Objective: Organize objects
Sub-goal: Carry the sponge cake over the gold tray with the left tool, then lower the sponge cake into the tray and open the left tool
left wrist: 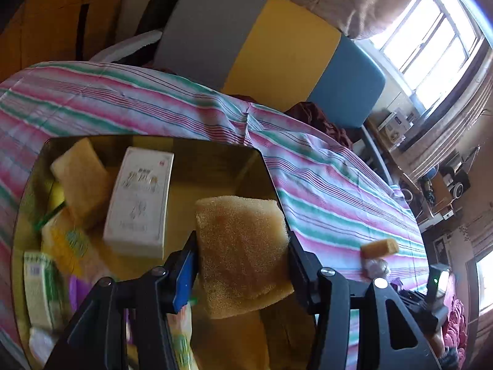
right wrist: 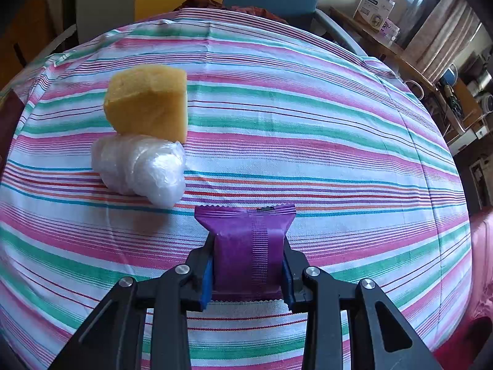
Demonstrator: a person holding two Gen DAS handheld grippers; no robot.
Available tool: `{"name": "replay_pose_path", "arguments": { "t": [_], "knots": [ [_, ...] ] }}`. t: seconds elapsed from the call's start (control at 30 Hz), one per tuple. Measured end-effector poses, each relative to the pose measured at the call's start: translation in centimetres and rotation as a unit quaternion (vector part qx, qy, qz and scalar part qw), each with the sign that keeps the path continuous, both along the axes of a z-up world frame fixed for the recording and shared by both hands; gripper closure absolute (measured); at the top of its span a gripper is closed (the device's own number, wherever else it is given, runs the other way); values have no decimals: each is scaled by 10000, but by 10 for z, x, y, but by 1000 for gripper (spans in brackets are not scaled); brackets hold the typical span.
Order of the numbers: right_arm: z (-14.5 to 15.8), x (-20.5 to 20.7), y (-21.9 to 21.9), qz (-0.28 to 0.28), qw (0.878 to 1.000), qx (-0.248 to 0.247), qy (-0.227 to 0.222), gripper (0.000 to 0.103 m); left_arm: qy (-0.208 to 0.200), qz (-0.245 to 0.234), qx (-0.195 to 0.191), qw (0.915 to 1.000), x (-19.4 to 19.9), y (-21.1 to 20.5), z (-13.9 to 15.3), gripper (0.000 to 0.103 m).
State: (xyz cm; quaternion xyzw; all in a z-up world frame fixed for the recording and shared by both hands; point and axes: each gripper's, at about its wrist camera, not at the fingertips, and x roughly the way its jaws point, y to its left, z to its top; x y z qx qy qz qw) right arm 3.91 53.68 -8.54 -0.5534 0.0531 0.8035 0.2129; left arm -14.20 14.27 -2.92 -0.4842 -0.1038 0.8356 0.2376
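Left gripper (left wrist: 243, 256) pinching tan sponge (left wrist: 243, 246) above yellow bin (left wrist: 200, 145); sponge's long axis along the fingers, far end pointing into the bin, porous face up, lower edge hidden behind the jaws. In the bin: white box (left wrist: 138, 200), second sponge (left wrist: 78, 175), blurred packets. Right gripper (right wrist: 248, 265) clamped on purple wrapper (right wrist: 249, 246) over striped cloth (right wrist: 308, 123), crimped end pointing away; label not visible. Beyond the wrapper: yellow sponge block (right wrist: 148, 104) touching clear plastic bundle (right wrist: 141, 169).

A purple packet (right wrist: 251, 246) and a yellow sponge (right wrist: 148, 104) lie on the pink, green and white striped cloth (right wrist: 308, 123).
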Motion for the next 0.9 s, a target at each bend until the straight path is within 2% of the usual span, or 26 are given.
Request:
{"name": "replay_pose_path", "arguments": {
  "t": [0.2,0.33,0.4,0.43,0.57,0.7,0.9],
  "knots": [
    [0,-3,0,43,10000,22,-18,67,-48,155,-542,9984,-47,22,-20,47],
    [0,-3,2,63,10000,23,-14,67,-281,228,-767,9964,-67,29,-36,44],
    [0,-3,2,63,10000,21,-15,67,-337,202,-854,9956,-69,30,-39,41],
    [0,-4,2,64,10000,20,-14,67,-306,157,-851,9958,-69,30,-39,35],
    [1,-4,1,56,10000,25,-15,67,-64,80,-681,9976,-60,28,-25,23],
    [1,-5,4,46,10000,23,-6,67,269,142,-640,9975,-41,15,-3,22],
    [1,-6,0,88,9998,190,-25,69,890,181,-1139,9893,28,-8,19,23]
  ]
}}
